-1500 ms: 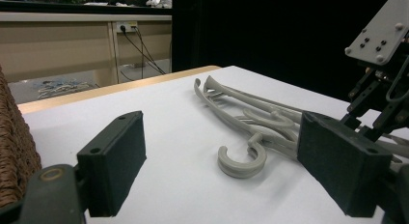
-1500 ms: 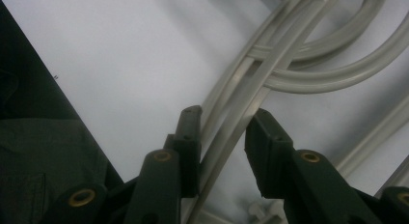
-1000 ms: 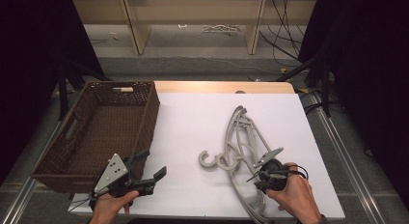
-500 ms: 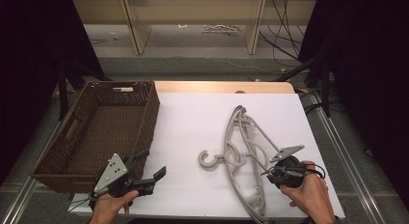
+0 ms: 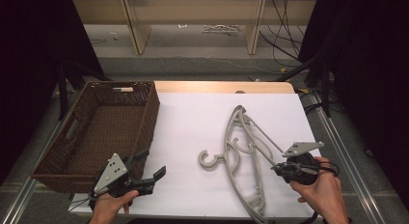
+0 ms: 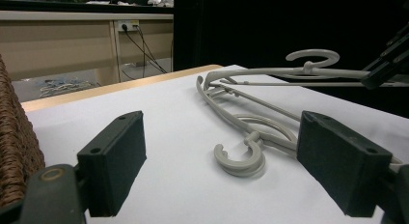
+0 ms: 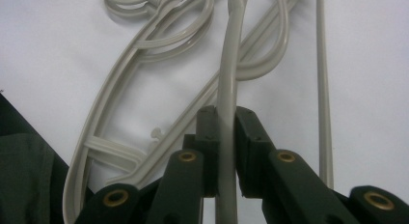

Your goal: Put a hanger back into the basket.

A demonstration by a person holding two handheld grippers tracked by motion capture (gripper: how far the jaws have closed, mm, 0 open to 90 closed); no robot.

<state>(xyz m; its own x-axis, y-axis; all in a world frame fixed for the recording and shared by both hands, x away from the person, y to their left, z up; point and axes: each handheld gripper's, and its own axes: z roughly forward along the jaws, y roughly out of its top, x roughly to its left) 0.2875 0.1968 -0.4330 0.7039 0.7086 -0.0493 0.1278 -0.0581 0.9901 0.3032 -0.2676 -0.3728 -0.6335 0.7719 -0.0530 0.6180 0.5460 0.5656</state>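
Right fingers: right gripper (image 7: 224, 137) clamped tight on one arm of the lifted grey hanger (image 5: 258, 132), pads (image 7: 205, 137) pressing either side.
Left fingers: left gripper (image 6: 231, 161) spread wide, holding nothing, just above the worktop (image 5: 193, 132).
Hangers: second hanger (image 5: 241, 171) lies flat near the worktop's front right; the two overlap.
Hard to make out: lifted hanger's hook end, tangled with the other.
Basket: brown basket (image 5: 144, 118) at left.

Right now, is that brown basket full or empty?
Nearly empty. The basket shows its bare woven bottom in the high view; one small pale thing lies at its far wall.
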